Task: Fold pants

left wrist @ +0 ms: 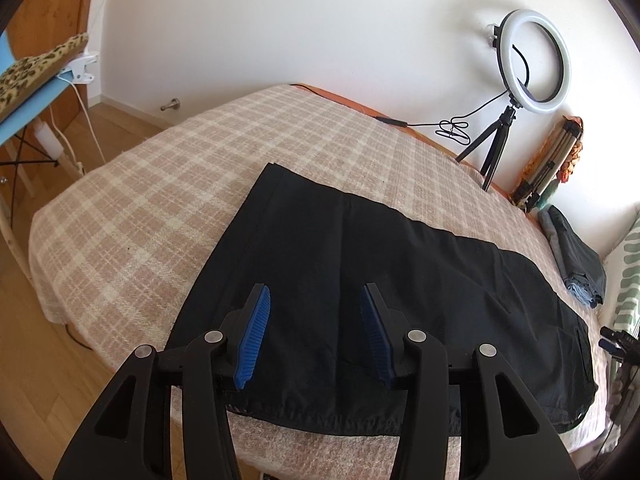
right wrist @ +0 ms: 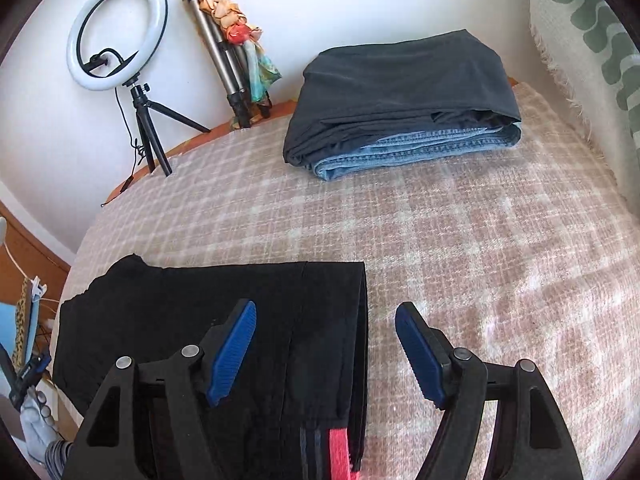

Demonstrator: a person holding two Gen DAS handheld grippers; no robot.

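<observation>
Left gripper (left wrist: pixel 316 334) hovered low over the pants (left wrist: pixel 360 300), pointing along them toward the far wall. Fingers stood wide apart, blue pads (left wrist: pixel 253 340) facing inward, nothing between them but black cloth below. Whether the tips touched the cloth could not be told.

Right gripper (right wrist: pixel 326 354) was angled down over the pants' (right wrist: pixel 224 340) right edge. Fingers wide apart: left pad (right wrist: pixel 232 354) over black cloth, right pad (right wrist: pixel 418 354) over bare blanket (right wrist: pixel 500 260), the folded edge of the pants running between them. Nothing held.

Pants lay flat on the plaid blanket (left wrist: pixel 140 208), folded lengthwise, spread beneath and ahead of both pairs of fingers. A red strip (right wrist: pixel 340 454) showed at the near end, just below the right fingers; its lower part was cut off by the frame.

Ahead of the right fingers, well apart from the pants, sat a stack (right wrist: pixel 404 108) of folded clothes, dark on top of denim. Ring light (right wrist: pixel 116 32) on a small tripod stood far left of it; a folded tripod (right wrist: pixel 224 56) wrapped in patterned cloth leaned on the wall.

Hard to make out: the black cloth's seams and layers, near-featureless in the left view. In the right view a gloved hand (right wrist: pixel 38 420) with the other gripper showed at the lower-left margin, mostly cut off.
</observation>
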